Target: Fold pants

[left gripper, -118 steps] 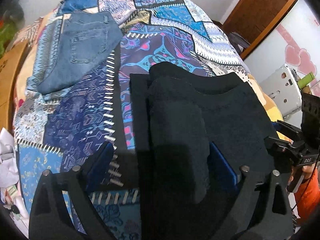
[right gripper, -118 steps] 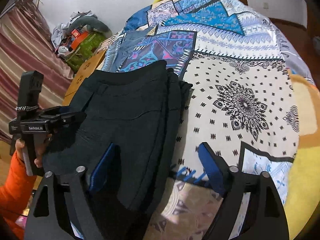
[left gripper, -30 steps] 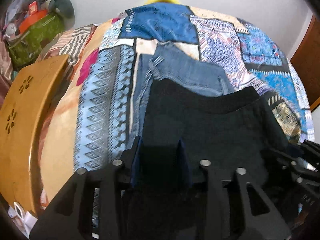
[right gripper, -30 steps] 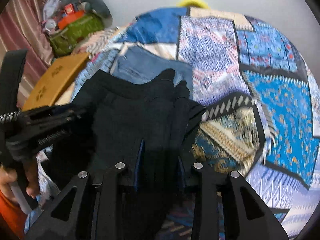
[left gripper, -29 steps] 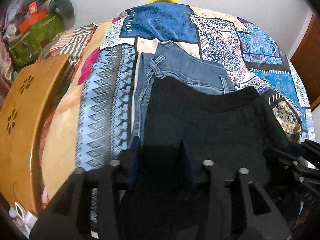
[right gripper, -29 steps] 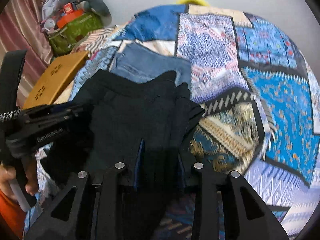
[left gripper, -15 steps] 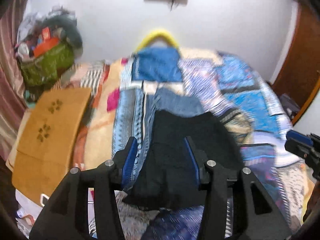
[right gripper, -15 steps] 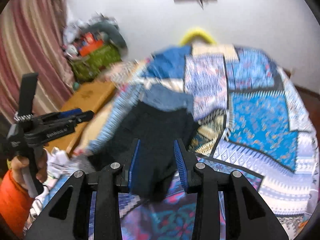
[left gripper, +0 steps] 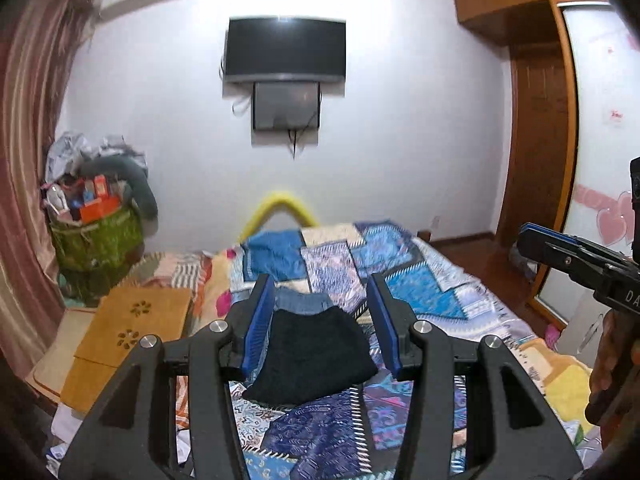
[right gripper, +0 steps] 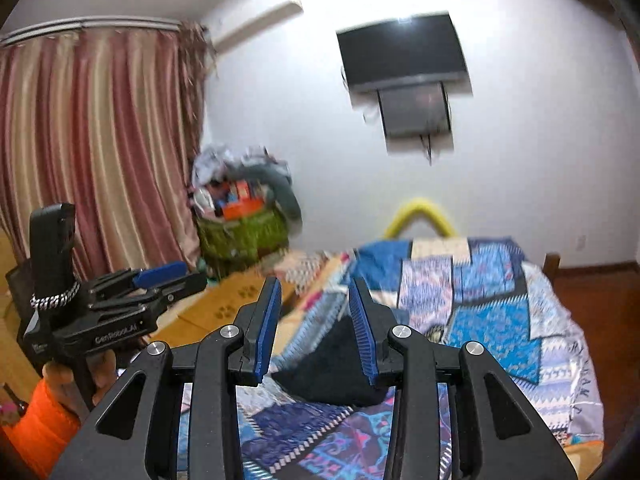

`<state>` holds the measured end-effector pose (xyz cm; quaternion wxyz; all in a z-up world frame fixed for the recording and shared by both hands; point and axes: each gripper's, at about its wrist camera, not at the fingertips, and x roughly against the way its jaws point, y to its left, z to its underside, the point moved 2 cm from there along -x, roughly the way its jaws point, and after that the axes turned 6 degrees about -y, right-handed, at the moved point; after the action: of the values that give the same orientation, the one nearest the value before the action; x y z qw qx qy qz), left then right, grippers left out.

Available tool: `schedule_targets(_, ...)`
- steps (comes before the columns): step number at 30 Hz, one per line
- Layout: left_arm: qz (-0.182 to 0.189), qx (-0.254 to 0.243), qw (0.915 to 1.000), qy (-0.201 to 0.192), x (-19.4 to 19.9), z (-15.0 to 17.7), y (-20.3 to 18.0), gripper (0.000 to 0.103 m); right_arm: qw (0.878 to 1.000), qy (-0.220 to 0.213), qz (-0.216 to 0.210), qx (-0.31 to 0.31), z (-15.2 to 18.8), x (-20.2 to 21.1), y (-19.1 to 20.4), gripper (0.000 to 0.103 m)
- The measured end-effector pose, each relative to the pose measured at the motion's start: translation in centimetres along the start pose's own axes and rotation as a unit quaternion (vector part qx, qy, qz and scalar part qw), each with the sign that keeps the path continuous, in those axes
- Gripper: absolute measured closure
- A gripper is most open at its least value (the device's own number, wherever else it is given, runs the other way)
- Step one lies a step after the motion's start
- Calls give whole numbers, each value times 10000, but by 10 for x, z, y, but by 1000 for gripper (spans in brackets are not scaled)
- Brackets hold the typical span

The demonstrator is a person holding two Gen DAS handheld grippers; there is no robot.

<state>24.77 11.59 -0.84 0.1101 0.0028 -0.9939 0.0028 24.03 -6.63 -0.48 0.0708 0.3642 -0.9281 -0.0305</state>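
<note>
The folded black pants (left gripper: pixel 316 354) lie on the patterned bed quilt (left gripper: pixel 416 292), stacked over the near part of folded blue jeans (left gripper: pixel 302 302). My left gripper (left gripper: pixel 322 322) is open and empty, held high and well back from the pants. My right gripper (right gripper: pixel 314 326) is open and empty too, raised above the bed; the black pants show between its fingers (right gripper: pixel 332 368). Each gripper shows in the other's view, the right one at the edge of the left wrist view (left gripper: pixel 576 260) and the left one in the right wrist view (right gripper: pixel 120 300).
A wooden board (left gripper: pixel 128 332) leans at the bed's left side. A green bag heaped with clutter (left gripper: pixel 96 236) stands in the left corner by striped curtains (right gripper: pixel 100 152). A TV (left gripper: pixel 284 50) hangs on the far wall. A wooden wardrobe (left gripper: pixel 540 160) stands at the right.
Both grippers let go of the black pants, opened, and pulled up and back from the bed. The pants now rest on top of the jeans.
</note>
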Motion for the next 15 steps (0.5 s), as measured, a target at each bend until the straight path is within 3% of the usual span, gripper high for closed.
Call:
schedule_targets(5,-32,16,9990,-448,62,1,-15,53,9988,-371,104,318,0,46,32,68)
schedule_targets(7,-120,25,9979,-630,81,3,-19,35,9979,-561,169,293,1,61,40,48)
schedule_targets(8,-166,51,9971,-743,92,5,-21,26,9973,-625,230,301,2,64,42,43)
schedule_targets(11,-72,222,9964,-812,105,9,-22,16,9962,-673,407,371,6,70,48,36)
schedule_targets(13,-188,189,9961,-846,111,11,-24,13,9958,-690,512,313,10,70,48,20)
schedule_targets(15,-289,107,9955,-897,116,15,-29,7,9956,-726,546,221,12,72,47,10)
